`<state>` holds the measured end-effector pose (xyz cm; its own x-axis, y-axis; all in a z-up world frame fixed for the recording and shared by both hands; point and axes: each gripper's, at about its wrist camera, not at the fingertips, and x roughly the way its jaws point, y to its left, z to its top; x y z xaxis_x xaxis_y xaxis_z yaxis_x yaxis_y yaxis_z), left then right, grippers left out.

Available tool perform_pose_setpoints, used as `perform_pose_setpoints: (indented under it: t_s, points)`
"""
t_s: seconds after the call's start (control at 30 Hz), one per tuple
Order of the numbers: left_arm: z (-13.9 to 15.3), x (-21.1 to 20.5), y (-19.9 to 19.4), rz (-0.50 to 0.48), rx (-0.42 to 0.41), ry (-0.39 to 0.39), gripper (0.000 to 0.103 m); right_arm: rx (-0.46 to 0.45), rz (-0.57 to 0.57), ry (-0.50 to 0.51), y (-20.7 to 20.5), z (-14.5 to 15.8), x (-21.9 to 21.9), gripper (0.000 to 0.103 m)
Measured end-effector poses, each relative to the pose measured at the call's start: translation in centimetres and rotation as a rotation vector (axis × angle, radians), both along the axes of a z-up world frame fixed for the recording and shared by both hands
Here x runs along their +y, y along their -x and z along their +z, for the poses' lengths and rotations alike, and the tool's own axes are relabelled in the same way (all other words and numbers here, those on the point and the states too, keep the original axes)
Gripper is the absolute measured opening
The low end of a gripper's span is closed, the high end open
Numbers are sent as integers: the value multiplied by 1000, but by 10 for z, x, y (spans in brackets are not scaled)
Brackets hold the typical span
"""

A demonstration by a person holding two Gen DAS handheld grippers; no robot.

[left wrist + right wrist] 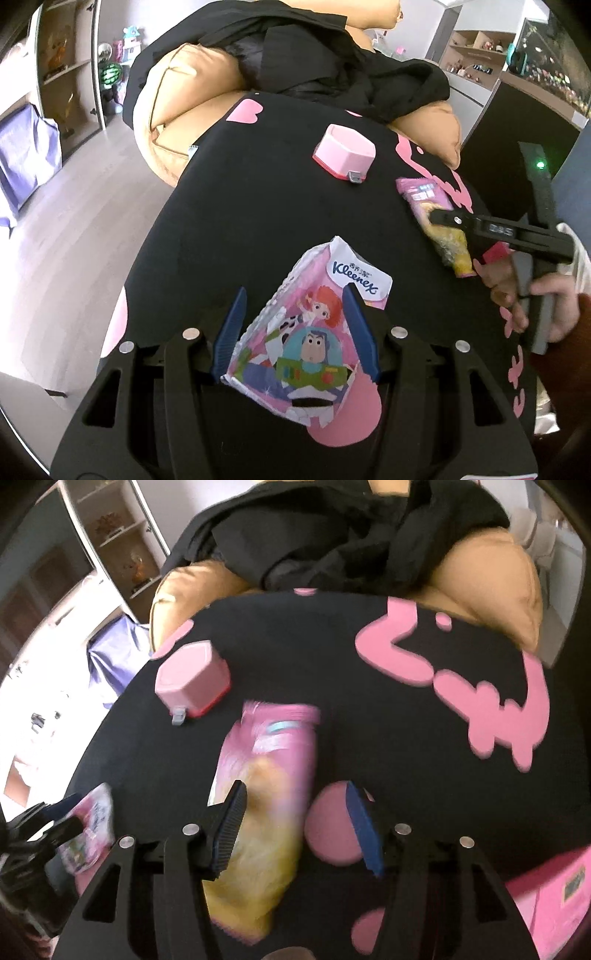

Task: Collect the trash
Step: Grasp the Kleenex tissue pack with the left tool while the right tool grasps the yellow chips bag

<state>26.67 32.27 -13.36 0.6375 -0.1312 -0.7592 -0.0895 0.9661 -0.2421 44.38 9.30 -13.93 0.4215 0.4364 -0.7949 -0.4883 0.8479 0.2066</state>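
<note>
While the left claw point(295, 328) stands apart astride the Kleenex tissue pack point(314, 332) on the black table point(258, 206), the right claw point(299, 823) is open too. Its snack wrapper point(266, 794) lies lengthwise between the 2 fingers, nearer the left one.

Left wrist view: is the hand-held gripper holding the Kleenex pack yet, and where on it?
Not clamped. The left hand-held gripper is open, its fingers flanking the Kleenex pack at mid-length, with gaps at the sides.

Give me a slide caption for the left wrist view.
Left gripper straddles a Kleenex pack on the black table; right gripper reaches a snack wrapper.
</note>
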Motion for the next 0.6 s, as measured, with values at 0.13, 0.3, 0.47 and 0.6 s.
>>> perform_pose_setpoints:
  t_s: [0.13,0.3,0.47,0.6]
  points:
    - [1,2,2,2,1,5,51,-72,70,91,1,-2,24,46]
    - [2,2,5,-11,-1,1,51,-129,148,121,23,10,34,10]
    - [3,2,6,-21,-1,-17,51,-163,156,81,50,38,25,10]
    - [4,4,2,-17,-2,-25,51,-171,150,87,64,51,15,10]
